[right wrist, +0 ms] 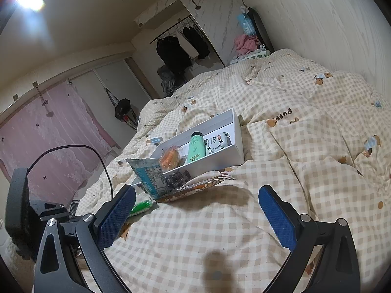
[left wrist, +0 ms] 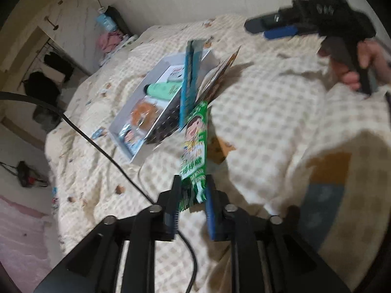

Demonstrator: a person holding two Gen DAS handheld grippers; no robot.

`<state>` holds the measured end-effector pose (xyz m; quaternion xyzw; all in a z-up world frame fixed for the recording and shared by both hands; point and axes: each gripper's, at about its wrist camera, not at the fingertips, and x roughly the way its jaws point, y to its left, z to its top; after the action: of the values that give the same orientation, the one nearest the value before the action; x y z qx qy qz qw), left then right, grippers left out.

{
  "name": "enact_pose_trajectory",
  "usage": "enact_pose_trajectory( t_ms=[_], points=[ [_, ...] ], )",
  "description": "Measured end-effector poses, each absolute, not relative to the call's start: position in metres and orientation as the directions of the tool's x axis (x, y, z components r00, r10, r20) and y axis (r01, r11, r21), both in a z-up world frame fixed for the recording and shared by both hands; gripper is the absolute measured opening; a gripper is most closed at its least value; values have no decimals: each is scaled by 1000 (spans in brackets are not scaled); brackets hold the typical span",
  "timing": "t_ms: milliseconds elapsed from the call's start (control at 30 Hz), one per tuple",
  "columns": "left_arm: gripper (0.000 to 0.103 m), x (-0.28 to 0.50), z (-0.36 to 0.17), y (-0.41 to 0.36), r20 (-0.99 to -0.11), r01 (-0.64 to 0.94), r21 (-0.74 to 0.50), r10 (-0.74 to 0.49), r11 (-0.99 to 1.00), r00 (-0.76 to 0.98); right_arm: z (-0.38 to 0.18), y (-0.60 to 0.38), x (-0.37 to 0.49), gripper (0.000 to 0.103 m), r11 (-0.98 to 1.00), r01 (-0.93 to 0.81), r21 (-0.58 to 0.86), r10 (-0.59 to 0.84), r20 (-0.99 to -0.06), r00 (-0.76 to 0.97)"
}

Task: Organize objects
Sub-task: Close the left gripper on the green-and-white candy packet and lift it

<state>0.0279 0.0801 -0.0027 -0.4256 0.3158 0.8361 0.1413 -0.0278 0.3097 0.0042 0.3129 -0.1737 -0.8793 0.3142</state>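
I see a bed [right wrist: 305, 146] under a cream checked quilt. On it lies a white tray [right wrist: 238, 146], with an orange packet [right wrist: 195, 190] beside its near wall and a blue packet [right wrist: 149, 178] propped against it.

The right tool [right wrist: 195, 210] hovers, jaws wide, near a white tray [right wrist: 234, 146] on the quilt [right wrist: 305, 171].
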Motion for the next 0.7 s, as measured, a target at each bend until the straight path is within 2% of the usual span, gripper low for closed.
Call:
enact_pose_trajectory(
  t_ms=[67,133,267,533,600,633,667,700],
  points=[
    [53,21,3,76,-807,-492,366,-6,-790,-590,4,309,-28,101,-742,443,503,-661,-442,-606],
    [66,9,11,70,-812,-475,298,42,-828,-582,3,310,-28,101,-741,442,505,-663,-443,-604],
    [78,-18,19,63,-843,-470,107,171,-876,-510,0,311,-32,101,-738,438,513,-665,-444,-600],
    [78,-78,-13,64,-892,-369,-67,221,-927,-393,1,314,-31,101,-749,427,507,-651,-440,-619],
    [74,-84,-20,62,-895,-335,-97,229,-937,-381,2,314,-30,101,-749,429,504,-650,-438,-620],
    [66,-85,-23,61,-897,-323,-111,234,-940,-375,2,314,-30,101,-749,430,504,-651,-438,-620],
    [48,-86,-27,61,-903,-316,-134,247,-939,-353,2,314,-30,101,-749,429,505,-651,-438,-620],
    [39,-86,-31,61,-911,-306,-150,252,-940,-326,2,314,-30,101,-748,429,506,-652,-439,-619]
  ],
)
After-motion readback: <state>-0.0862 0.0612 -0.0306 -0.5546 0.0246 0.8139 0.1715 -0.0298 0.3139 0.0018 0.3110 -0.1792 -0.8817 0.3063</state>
